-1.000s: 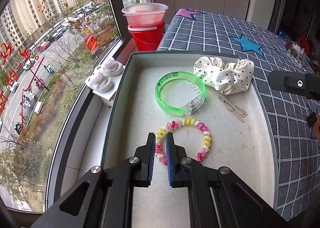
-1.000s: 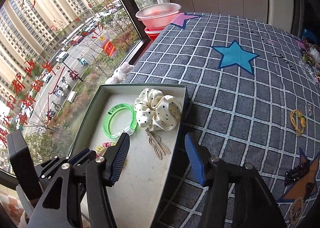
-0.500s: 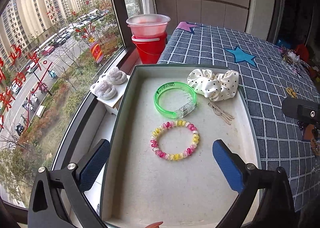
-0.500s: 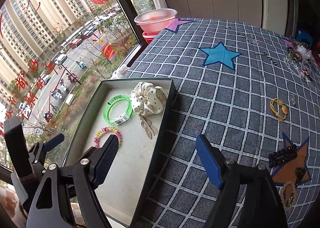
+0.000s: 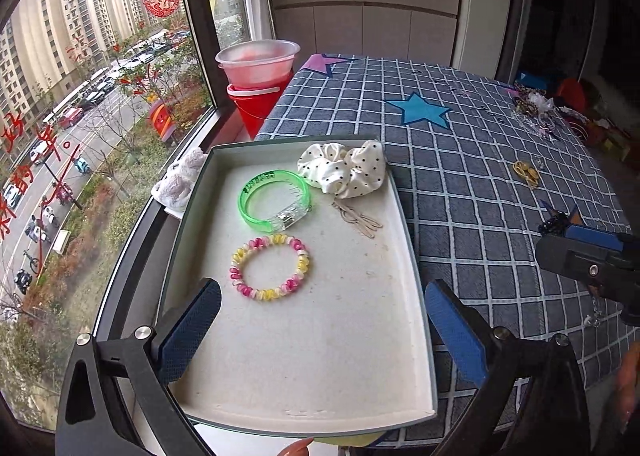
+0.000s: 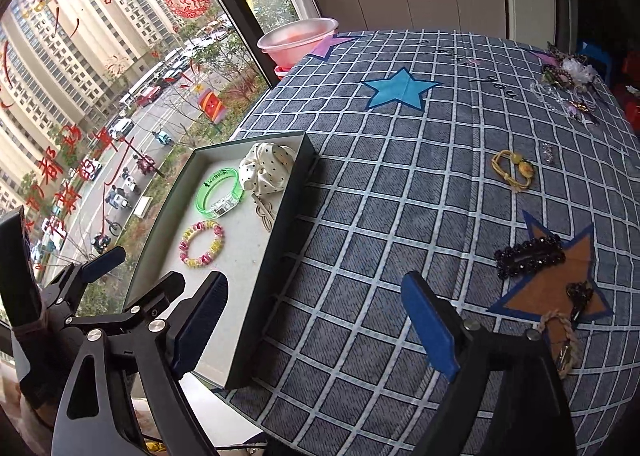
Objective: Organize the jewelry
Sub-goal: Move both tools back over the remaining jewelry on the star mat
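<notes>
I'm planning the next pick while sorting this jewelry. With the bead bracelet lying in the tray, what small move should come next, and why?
Probably ease the right gripper, jaws opening and empty, toward the black beaded clip on the cloth. It lies nearest, outside the tray, which already holds four pieces.

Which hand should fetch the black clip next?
Probably right. The right gripper hangs empty, jaws opening, over the cloth near the black clip; the left gripper is open over the tray.
</notes>
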`<state>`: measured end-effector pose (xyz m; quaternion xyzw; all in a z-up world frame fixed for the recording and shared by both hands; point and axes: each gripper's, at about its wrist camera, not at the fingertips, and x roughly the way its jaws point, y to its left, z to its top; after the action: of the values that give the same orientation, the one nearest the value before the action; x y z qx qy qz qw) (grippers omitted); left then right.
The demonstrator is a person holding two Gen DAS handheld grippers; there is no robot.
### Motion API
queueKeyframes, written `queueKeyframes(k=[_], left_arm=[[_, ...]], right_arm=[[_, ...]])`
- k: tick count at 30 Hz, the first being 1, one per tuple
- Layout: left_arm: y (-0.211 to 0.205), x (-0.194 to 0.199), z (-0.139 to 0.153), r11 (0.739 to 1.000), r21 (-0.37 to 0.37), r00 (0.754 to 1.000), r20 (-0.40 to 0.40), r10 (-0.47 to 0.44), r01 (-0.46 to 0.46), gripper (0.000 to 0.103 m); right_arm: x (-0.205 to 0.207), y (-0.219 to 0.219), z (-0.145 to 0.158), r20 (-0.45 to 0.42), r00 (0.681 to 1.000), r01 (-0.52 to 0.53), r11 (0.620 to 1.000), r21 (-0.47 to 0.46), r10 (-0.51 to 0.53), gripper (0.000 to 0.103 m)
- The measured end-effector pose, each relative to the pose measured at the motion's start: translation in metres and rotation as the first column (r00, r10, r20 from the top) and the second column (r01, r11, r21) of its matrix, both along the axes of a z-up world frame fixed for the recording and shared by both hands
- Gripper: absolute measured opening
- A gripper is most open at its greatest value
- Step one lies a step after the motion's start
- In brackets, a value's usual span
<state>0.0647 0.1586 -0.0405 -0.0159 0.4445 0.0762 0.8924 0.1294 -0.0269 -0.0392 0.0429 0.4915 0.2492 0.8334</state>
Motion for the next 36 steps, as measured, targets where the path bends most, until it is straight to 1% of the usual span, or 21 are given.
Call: queueKeyframes(k=[4, 5, 6, 9, 14, 19, 21, 26, 29, 36], left_arm=[[-0.025, -0.001, 0.002, 0.999, -0.003, 0.999, -0.003, -0.038, 0.038, 0.103], [-0.031, 0.000, 0.003, 0.999, -0.006, 0.999, -0.005, -0.049, 0.049, 0.103], [-0.037, 0.000, 0.003, 0.998, -0.007, 0.998, -0.007, -0.059, 0.059, 0.103], [-0.057, 0.002, 0.003, 0.996, -0.008, 0.996, -0.015, -0.089, 0.089, 0.103], [-0.087, 0.007, 0.001, 0.991, -0.015, 0.991, -0.029, -0.132, 0.132, 0.103], [-0.120, 0.012, -0.008, 0.983, -0.004, 0.981, -0.057, -0.185, 0.185, 0.103], [-0.132, 0.014, -0.013, 0.979, 0.000, 0.976, -0.069, -0.206, 0.206, 0.103], [-0.155, 0.021, -0.023, 0.972, -0.007, 0.966, -0.101, -0.236, 0.237, 0.103], [-0.164, 0.027, -0.027, 0.966, -0.006, 0.960, -0.111, -0.256, 0.257, 0.103], [-0.179, 0.045, -0.034, 0.953, -0.002, 0.944, -0.140, -0.299, 0.302, 0.103]], right_arm=[[-0.007, -0.027, 0.000, 0.012, 0.999, 0.037, 0.999, 0.010, -0.037, 0.091], [-0.009, -0.033, 0.000, 0.016, 0.999, 0.044, 0.999, 0.008, -0.044, 0.100], [-0.011, -0.039, -0.001, 0.018, 0.999, 0.050, 0.999, 0.007, -0.050, 0.103], [-0.015, -0.060, -0.001, 0.040, 0.996, 0.076, 0.997, 0.004, -0.076, 0.103], [-0.020, -0.098, -0.007, 0.052, 0.989, 0.140, 0.990, -0.006, -0.139, 0.103], [-0.025, -0.144, -0.017, 0.013, 0.976, 0.217, 0.976, 0.008, -0.217, 0.103], [-0.025, -0.160, -0.022, -0.013, 0.972, 0.233, 0.972, -0.009, -0.233, 0.103], [-0.025, -0.196, -0.031, -0.033, 0.957, 0.286, 0.955, -0.078, -0.289, 0.103], [-0.027, -0.214, -0.038, -0.044, 0.947, 0.312, 0.945, -0.096, -0.317, 0.103], [-0.026, -0.238, -0.050, -0.067, 0.932, 0.347, 0.931, -0.112, -0.356, 0.103]])
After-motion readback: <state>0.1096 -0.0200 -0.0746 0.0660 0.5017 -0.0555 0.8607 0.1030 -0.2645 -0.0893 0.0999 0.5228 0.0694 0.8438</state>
